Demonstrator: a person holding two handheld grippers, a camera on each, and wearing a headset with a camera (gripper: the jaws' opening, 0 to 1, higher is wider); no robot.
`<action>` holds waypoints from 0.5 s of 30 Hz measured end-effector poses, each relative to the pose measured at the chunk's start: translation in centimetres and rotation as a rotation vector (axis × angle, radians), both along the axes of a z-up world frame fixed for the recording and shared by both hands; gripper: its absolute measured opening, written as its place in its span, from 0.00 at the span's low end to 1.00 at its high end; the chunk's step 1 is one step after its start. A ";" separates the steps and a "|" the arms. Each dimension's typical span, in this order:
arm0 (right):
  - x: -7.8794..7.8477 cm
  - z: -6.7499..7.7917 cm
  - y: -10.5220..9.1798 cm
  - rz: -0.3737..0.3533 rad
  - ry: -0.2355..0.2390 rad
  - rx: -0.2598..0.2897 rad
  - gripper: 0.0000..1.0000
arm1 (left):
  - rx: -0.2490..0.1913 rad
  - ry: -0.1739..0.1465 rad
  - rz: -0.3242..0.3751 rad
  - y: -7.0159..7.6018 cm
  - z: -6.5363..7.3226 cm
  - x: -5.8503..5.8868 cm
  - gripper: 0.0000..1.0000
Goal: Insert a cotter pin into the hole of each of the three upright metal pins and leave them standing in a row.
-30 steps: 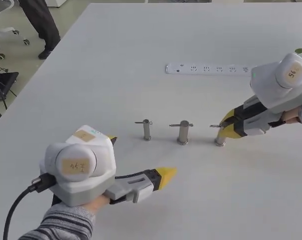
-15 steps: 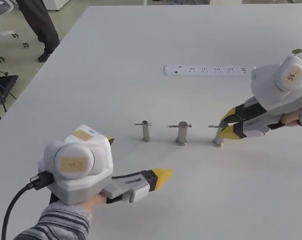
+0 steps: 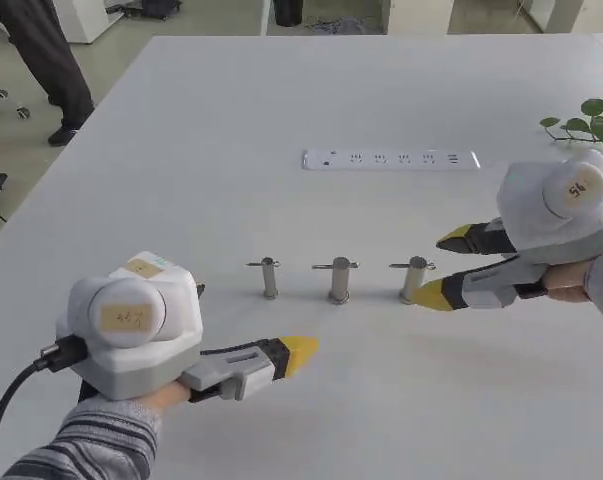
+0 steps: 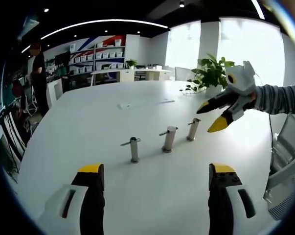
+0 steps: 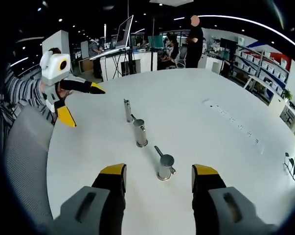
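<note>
**Work surface.** Three metal pins stand upright in a straight row on a white table (image 3: 281, 120), spaced apart from one another: left pin (image 3: 269, 278), middle pin (image 3: 339, 282), right pin (image 3: 413, 281). A cotter pin (image 3: 255, 264) passes crosswise through the top of each one and projects sideways from it.

**Left gripper** (image 4: 156, 169). The jaws are spread wide with nothing between them. The unit is held low over the table on the near side of the row, well apart from all three pins. The left gripper view looks along the jaws toward the row.

**Right gripper** (image 3: 442, 267). The jaws are spread with nothing between them. The yellow fingertips (image 3: 433, 295) sit just beside the right pin, on its outer side. No contact with the pin shows. In the right gripper view the row runs away from the jaws, with the right pin nearest.

**Other items.** A white power strip (image 3: 391, 159) lies flat on the table beyond the row. A green plant (image 3: 586, 122) shows near the far right of the table.
</note>
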State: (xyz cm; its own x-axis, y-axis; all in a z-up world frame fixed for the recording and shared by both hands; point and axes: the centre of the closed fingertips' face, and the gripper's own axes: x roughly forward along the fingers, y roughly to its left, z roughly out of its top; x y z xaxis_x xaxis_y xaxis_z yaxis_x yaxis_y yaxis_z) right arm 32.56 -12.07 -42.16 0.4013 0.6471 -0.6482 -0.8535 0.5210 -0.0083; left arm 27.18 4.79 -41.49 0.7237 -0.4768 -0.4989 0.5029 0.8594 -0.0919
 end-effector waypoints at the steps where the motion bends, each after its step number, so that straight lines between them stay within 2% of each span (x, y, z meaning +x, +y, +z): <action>1: -0.1 0.1 -0.2 -0.024 0.000 0.010 0.53 | -0.002 -0.006 -0.001 -0.1 0.1 0.1 0.88; 4: -0.3 0.4 -0.7 -0.086 -0.018 0.032 0.58 | -0.011 -0.009 -0.003 -0.2 0.3 0.1 0.90; 8: -1.2 0.8 -0.7 -0.122 -0.025 0.057 0.64 | -0.026 -0.003 0.001 -0.2 0.5 0.2 0.92; 10: -1.3 1.1 -0.6 -0.171 -0.023 0.093 0.66 | -0.057 0.005 0.009 -0.2 0.6 0.2 0.93; 12: -1.6 1.1 -0.5 -0.214 -0.007 0.126 0.70 | -0.057 0.014 0.017 -0.1 0.5 0.2 0.94; 15: -1.9 1.4 -0.5 -0.251 -0.019 0.154 0.71 | -0.061 0.014 0.031 0.0 0.7 0.2 0.96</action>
State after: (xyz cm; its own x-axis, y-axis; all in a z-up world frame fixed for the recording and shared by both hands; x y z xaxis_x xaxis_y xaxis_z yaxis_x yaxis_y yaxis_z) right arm 30.68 -12.59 -40.75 0.5727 0.6158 -0.5411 -0.6979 0.7125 0.0722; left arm 27.40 4.80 -40.81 0.7316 -0.4845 -0.4796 0.4747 0.8670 -0.1515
